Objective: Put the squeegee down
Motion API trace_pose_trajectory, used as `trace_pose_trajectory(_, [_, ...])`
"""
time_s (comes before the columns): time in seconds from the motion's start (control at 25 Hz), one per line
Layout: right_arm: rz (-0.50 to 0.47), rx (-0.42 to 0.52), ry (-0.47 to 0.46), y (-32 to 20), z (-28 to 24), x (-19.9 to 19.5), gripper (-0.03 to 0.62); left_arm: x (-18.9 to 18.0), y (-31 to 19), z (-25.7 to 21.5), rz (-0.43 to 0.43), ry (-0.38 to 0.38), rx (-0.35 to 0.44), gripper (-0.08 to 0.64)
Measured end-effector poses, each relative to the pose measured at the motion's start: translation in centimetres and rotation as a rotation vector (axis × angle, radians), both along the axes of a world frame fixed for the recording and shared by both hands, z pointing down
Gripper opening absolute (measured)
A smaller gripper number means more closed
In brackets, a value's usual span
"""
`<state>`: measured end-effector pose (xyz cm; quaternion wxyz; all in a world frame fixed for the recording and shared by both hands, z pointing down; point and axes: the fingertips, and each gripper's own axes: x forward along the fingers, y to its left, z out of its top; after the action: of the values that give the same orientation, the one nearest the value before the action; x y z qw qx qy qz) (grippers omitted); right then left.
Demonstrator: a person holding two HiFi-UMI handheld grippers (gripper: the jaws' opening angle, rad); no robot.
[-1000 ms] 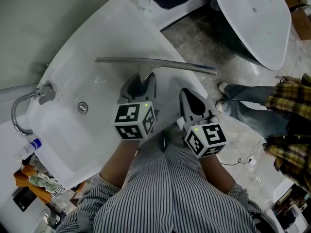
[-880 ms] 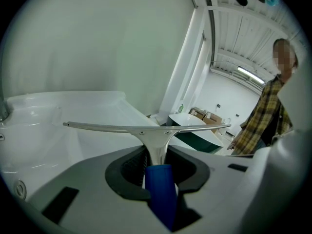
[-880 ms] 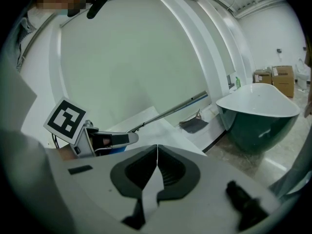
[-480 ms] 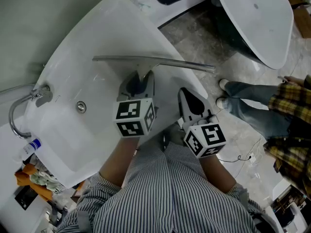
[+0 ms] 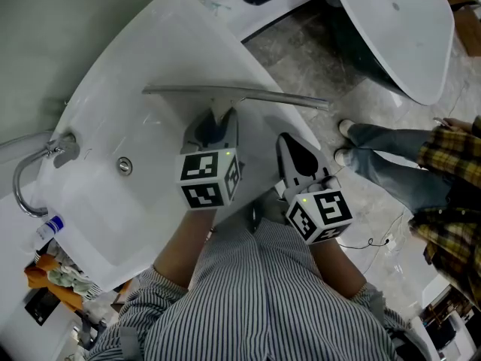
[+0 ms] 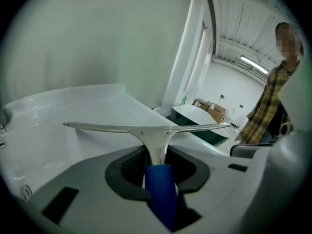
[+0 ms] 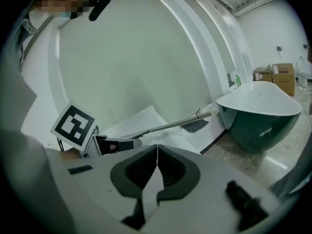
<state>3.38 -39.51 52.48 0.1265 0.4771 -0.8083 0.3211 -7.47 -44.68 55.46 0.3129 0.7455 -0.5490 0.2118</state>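
The squeegee [image 5: 233,94] has a long metal blade bar and a blue handle [image 6: 161,189]. My left gripper [image 5: 216,126] is shut on that handle, and the metal neck rises from between its jaws [image 6: 156,152]. The blade bar [image 6: 146,128] lies level across the sloped rim of the white bathtub [image 5: 150,59]; whether it touches the tub I cannot tell. My right gripper [image 5: 289,145] sits just right of the left one, shut with nothing in it [image 7: 157,147]. In the right gripper view the squeegee [image 7: 180,122] stretches out past the left gripper [image 7: 114,143].
The tub has a drain [image 5: 124,166] and a chrome faucet [image 5: 30,171] at its left end, with a small bottle [image 5: 46,228] beside it. A dark green tub [image 5: 398,28] stands at the upper right. A person in a plaid shirt [image 5: 451,171] stands on the stone floor at right.
My left gripper has sunk a little towards the tub with the squeegee still in it. The right gripper has kept still.
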Motion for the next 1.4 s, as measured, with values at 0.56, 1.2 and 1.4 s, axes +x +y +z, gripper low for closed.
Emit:
trace_pose_trajectory(0.56, [-0.003, -0.006, -0.002, 0.1, 0.3, -0.1, 0.017, -0.1, -0.1, 1.1, 0.001, -0.036, -0.027, 0.114])
trace_pose_trajectory(1.2, [-0.004, -0.008, -0.001, 0.2, 0.3, 0.2, 0.017, -0.2, 0.1, 2.1, 0.013, -0.076, -0.065, 0.114])
trace_pose_trajectory(1.4, [-0.007, -0.003, 0.007, 0.2, 0.5, 0.2, 0.017, -0.2, 0.2, 2.5, 0.01, -0.099, -0.068, 0.115])
